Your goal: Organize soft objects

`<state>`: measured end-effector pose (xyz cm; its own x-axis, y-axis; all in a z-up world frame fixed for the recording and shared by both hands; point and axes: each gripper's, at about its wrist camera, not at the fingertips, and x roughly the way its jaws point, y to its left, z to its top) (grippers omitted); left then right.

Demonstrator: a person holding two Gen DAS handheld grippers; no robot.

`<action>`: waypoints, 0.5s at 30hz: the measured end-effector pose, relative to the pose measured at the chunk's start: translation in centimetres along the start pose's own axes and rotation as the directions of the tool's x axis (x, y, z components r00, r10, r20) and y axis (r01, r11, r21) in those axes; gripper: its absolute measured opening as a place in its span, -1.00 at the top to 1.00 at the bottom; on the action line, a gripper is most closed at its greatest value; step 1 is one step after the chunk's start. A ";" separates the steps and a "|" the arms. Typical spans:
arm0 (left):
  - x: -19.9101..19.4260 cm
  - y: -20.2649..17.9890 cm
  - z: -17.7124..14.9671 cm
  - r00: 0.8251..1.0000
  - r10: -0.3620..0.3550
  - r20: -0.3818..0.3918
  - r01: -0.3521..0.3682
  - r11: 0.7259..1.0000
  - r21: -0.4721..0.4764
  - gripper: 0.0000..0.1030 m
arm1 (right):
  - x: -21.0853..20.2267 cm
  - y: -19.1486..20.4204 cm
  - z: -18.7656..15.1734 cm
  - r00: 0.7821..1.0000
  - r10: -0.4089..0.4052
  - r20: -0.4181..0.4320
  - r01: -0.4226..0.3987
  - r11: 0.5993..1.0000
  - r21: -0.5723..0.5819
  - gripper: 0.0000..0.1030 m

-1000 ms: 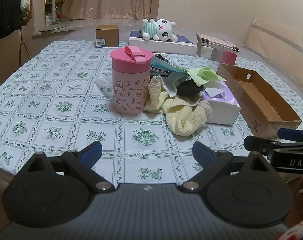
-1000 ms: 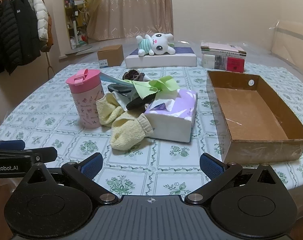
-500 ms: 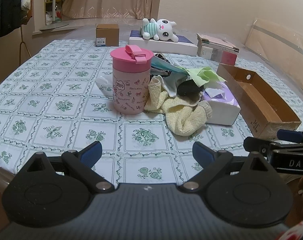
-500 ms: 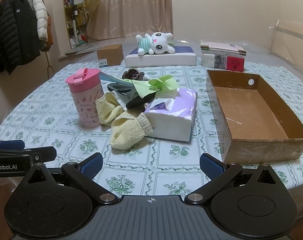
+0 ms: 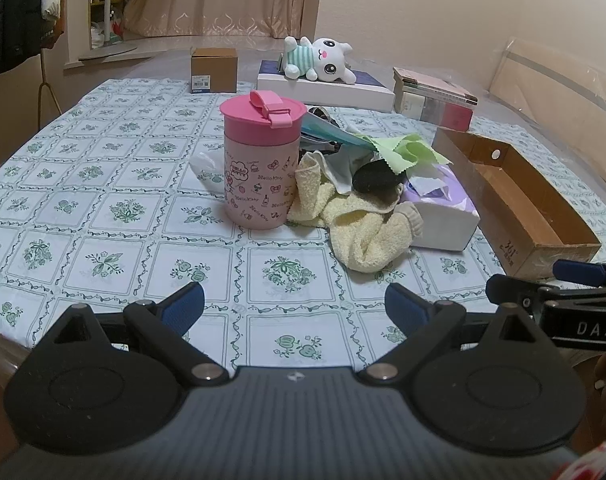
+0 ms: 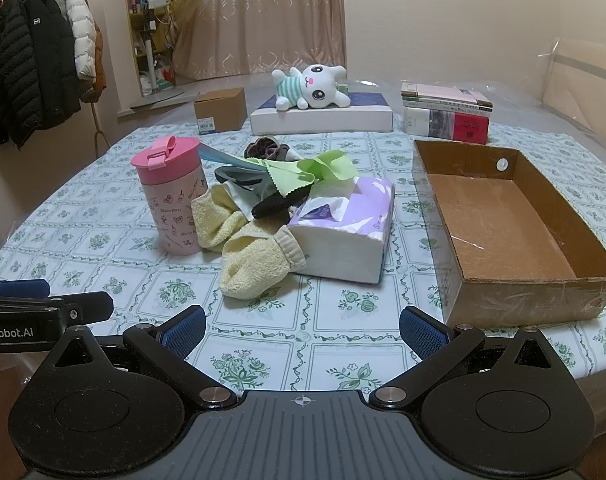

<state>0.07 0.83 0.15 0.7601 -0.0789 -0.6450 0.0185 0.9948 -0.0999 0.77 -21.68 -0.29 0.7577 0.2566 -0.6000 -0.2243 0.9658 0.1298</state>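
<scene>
Yellow towel (image 6: 247, 256) leans against pink cup (image 6: 171, 196); my left tool (image 5: 295, 308) and right tool (image 6: 301, 326) both spread, empty. Careless tug may topple cup, drag tissue pack (image 6: 343, 236).

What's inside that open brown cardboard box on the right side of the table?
Nothing that shows: the cardboard box has a bare brown floor with some clear tape across it. Its near wall hides only the strip of floor right behind it.
</scene>
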 end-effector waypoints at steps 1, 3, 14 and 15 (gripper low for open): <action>0.0 0.0 0.0 1.000 -0.001 -0.001 0.001 1.000 -0.001 -0.86 | 0.0 0.0 0.0 1.000 0.000 0.000 0.000 1.000 0.001 -0.99; 0.0 0.0 0.0 1.000 0.001 0.000 -0.001 1.000 0.000 -0.86 | 0.0 0.0 0.0 1.000 0.000 0.000 0.000 1.000 0.000 -0.99; -0.1 0.2 -0.1 1.000 0.001 0.003 -0.001 1.000 0.001 -0.86 | 0.1 0.0 0.0 1.000 0.004 -0.004 -0.004 1.000 -0.003 -0.99; -0.1 0.3 -0.1 1.000 0.000 0.002 0.000 1.000 0.000 -0.86 | 0.1 0.0 0.0 1.000 0.004 -0.004 -0.004 1.000 -0.003 -0.99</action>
<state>-0.02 1.09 0.12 0.7614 -0.0785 -0.6436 0.0185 0.9949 -0.0996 0.83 -21.67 -0.36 0.7545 0.2602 -0.6025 -0.2293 0.9647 0.1294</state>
